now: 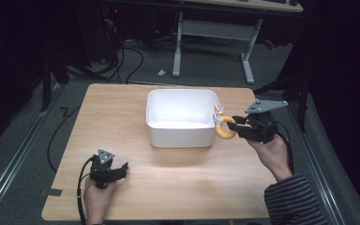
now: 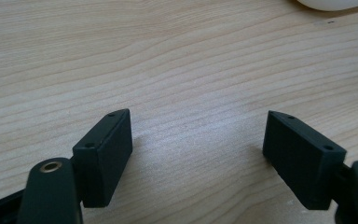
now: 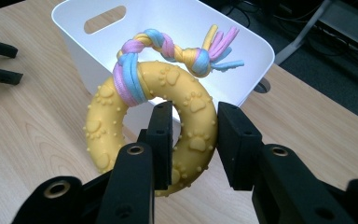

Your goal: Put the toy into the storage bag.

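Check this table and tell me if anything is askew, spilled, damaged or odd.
Nothing stands out. The white bin sits upright on the wooden table, nothing in it as far as the views show. The right tongs grip the yellow ring toy by its band beside the bin's rim, rope tail intact. The left tongs rest open.

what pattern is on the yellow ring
Raised paw prints and small bumps on the ring; clearest in the right gripper view.

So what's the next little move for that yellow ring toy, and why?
Probably carry it a bit further over the white plastic tub and open the jaws. The right gripper is clamped on the yellow rubber ring toy with the braided pastel rope, hanging just outside the tub's near wall, not yet above its hollow.
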Available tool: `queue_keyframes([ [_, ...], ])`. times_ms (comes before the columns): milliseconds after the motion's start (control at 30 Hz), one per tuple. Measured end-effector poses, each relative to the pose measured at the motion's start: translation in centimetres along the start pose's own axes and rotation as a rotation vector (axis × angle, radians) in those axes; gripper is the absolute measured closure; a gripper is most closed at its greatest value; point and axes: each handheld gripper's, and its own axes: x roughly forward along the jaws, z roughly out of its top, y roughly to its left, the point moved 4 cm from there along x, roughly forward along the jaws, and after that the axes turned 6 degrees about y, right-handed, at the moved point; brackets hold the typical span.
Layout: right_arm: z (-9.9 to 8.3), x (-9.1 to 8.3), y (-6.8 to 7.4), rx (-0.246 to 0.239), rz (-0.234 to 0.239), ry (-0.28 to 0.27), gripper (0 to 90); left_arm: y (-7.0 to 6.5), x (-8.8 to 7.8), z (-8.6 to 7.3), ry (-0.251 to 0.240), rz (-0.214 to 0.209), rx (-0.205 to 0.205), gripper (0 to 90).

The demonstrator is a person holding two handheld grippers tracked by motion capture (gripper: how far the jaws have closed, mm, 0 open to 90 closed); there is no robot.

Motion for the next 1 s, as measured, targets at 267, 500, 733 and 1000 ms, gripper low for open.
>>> queue_keyframes([
  [267,1.5,0.7,0.1,-0.012,0.011,0.004,68.1,0.0,0.0,0.0,0.0,-0.002,-0.001,24.3],
  [500,3.4,1.7,0.1,-0.012,0.033,-0.006,68.1,0.0,0.0,0.0,0.0,-0.003,-0.001,24.3],
  [733,4.5,2.9,0.2,-0.014,0.049,0.001,68.1,0.0,0.0,0.0,0.0,-0.003,-0.001,24.3],
  [1000,5.2,4.9,0.4,0.011,0.077,0.01,68.1,0.0,0.0,0.0,0.0,-0.002,-0.001,24.2],
])
